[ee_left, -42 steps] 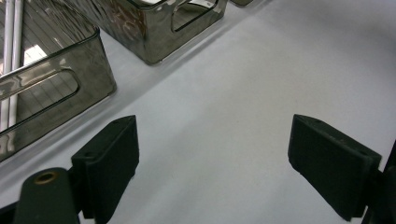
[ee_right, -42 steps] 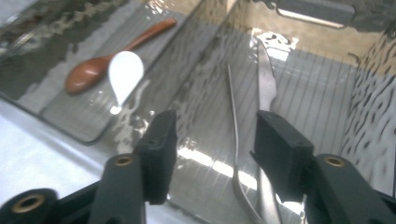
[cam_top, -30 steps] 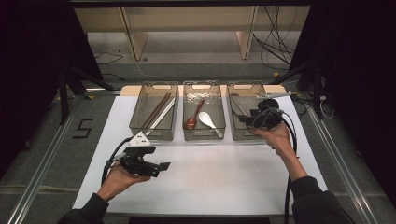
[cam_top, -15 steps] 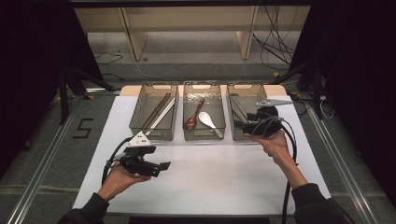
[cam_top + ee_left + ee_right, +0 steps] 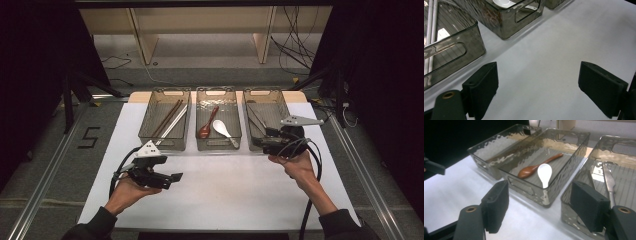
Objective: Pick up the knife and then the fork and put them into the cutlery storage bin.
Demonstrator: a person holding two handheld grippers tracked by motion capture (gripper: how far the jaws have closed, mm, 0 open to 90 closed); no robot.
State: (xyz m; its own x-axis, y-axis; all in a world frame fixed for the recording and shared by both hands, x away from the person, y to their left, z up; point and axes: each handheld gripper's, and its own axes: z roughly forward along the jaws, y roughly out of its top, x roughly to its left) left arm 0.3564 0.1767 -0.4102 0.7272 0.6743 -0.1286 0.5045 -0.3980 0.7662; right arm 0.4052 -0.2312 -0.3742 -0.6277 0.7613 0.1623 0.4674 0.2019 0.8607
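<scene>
Three smoky bins (image 5: 165, 122) on white table (image 5: 225, 195); spoons (image 5: 544, 173) in middle one.

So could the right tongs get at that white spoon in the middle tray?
Probably yes: the right tongs are open beside the open-topped middle tray, and the white spoon lies uncovered next to the brown spoon.

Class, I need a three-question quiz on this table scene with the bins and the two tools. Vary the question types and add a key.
1. True or false: the wooden spoon and white spoon share the middle bin.
2. Which bin holds the chopsticks? A left, B middle, C right.
3. Fill in: the left tool is ____ above the bare table.

Key: 1 true; 2 A; 3 open. The right tool, also open, sits at the right bin.
</scene>
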